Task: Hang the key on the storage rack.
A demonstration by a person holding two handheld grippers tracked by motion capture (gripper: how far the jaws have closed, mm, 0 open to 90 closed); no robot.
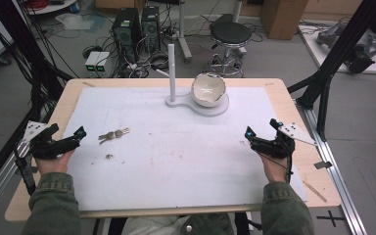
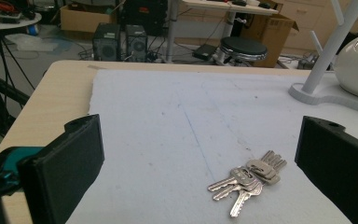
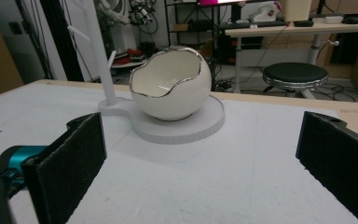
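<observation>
both grippers rest wide apart on the mat [image 1: 176, 161], holding nothing: left gripper [image 1: 81, 132] just beside the keys [image 1: 113, 135], right gripper [image 1: 248, 133] facing the egg bowl [image 1: 208, 90] on its stand [image 1: 172, 100].

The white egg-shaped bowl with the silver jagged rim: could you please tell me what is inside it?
The white egg-shaped bowl shows only bare cream inner wall through its opening in the right gripper view; nothing is visible inside. Its bottom is hidden behind the front rim, so something small could lie there.
</observation>
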